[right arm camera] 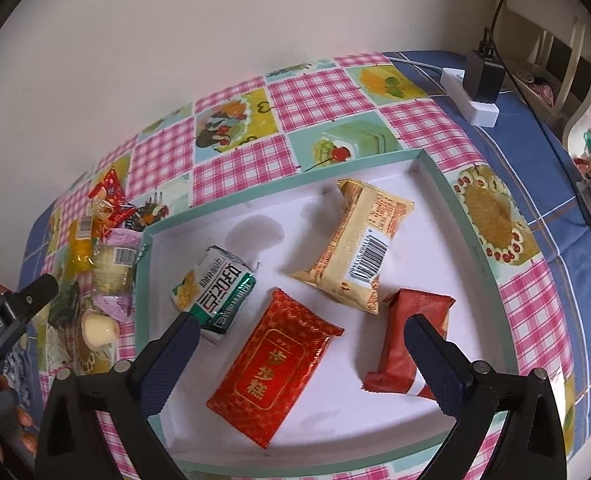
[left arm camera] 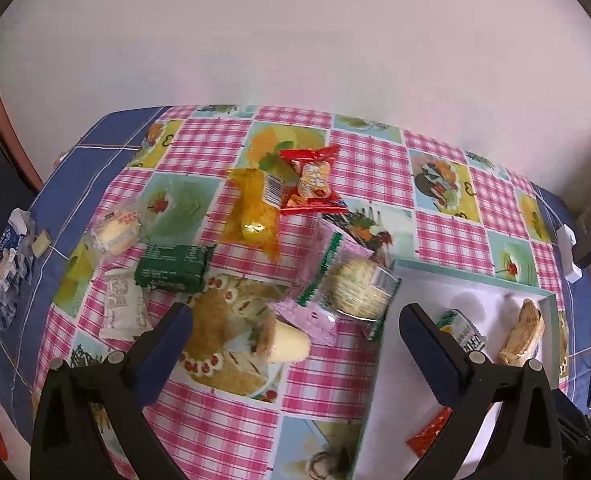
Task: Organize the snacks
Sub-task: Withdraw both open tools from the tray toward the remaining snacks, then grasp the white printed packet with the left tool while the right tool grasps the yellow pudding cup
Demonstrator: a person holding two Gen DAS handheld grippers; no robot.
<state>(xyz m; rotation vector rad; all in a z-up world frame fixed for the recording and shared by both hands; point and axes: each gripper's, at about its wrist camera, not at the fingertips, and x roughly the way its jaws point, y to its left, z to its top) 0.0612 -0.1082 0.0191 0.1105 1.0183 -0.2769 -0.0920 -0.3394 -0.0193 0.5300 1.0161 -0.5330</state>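
Note:
A white tray with a teal rim (right arm camera: 447,184) holds a green-white packet (right arm camera: 215,290), a tan packet (right arm camera: 359,240), a bright red packet (right arm camera: 273,372) and a dark red packet (right arm camera: 407,336). My right gripper (right arm camera: 301,322) is open and empty above the tray. My left gripper (left arm camera: 295,312) is open and empty above a pile of loose snacks left of the tray (left arm camera: 471,280): a pink packet with a cream cone (left arm camera: 299,332), a clear round cracker pack (left arm camera: 355,288), a dark green packet (left arm camera: 173,268), a yellow packet (left arm camera: 255,208) and a red one (left arm camera: 311,180).
A white packet (left arm camera: 121,304) and a round wrapped cake (left arm camera: 115,230) lie at the pile's left. Torn blue wrappers (left arm camera: 5,256) lie near the table's left edge. A white power strip with a black plug (right arm camera: 475,92) sits at the far right corner. A wall runs behind the table.

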